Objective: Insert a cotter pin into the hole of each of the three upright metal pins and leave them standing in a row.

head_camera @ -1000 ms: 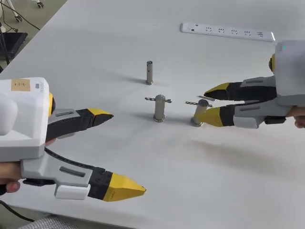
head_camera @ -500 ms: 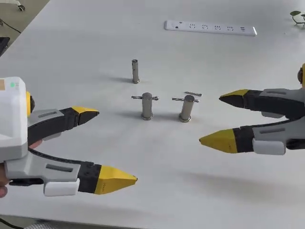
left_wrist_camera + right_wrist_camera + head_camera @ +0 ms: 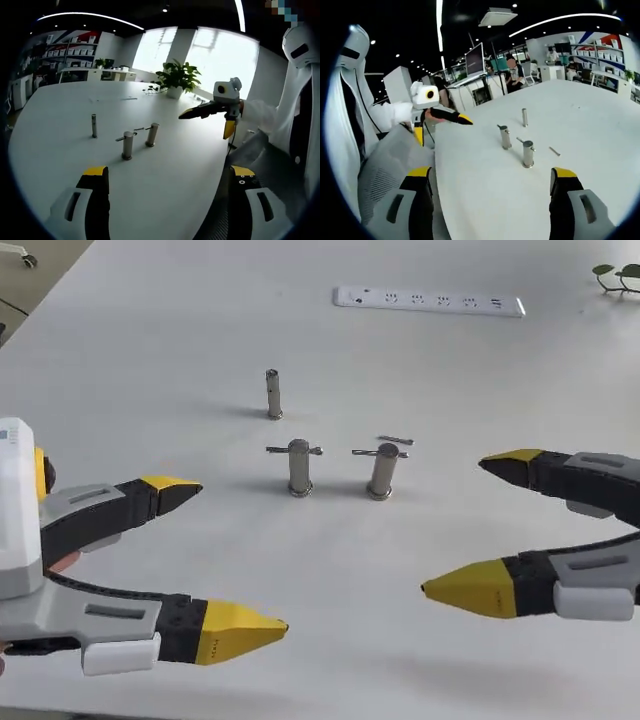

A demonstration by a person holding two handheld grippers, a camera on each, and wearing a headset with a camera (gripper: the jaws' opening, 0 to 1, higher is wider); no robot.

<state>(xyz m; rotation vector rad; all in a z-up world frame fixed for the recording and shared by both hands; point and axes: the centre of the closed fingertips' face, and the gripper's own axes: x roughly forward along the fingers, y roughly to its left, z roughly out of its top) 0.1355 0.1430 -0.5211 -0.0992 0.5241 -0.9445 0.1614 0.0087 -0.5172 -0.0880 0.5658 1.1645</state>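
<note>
While both grippers hang over the near side of the white worktable (image 3: 150, 360), neither has anything in hand. On the left gripper (image 3: 232, 555) the yellow-tipped jaws are spread wide and empty. The right gripper (image 3: 457, 527) is the same, with its tips turned toward the pins.

Mid-table, two stout upright silver metal pins stand side by side. In the head view, the left stout pin (image 3: 298, 472) carries a thin wire cotter pin (image 3: 294, 450) crosswise through its head. The right stout pin (image 3: 380, 476) does likewise, and its own cotter wire (image 3: 380, 453) sticks out on both sides. A slimmer upright silver metal pin (image 3: 273, 395) stands farther back, apart from the pair, with nothing through it. One loose thin cotter pin (image 3: 396, 440) lies flat just behind the right stout pin, not touching it. A long white power strip (image 3: 430, 302) lies at the far edge, well apart.

Judgement: two of three are fitted, and the step in hand is the last insertion, not yet begun. The next move calls for a fine pinch on the loose thin cotter pin, low against the tabletop, and the right gripper is nearer. It must then be lined up with the slim pin's cross-hole. That hole is too small to make out, so its facing cannot be told. The other gripper probably has to steady that pin, which looks easy to topple. That pin likely wants shifting into line with the pair to make the row.
</note>
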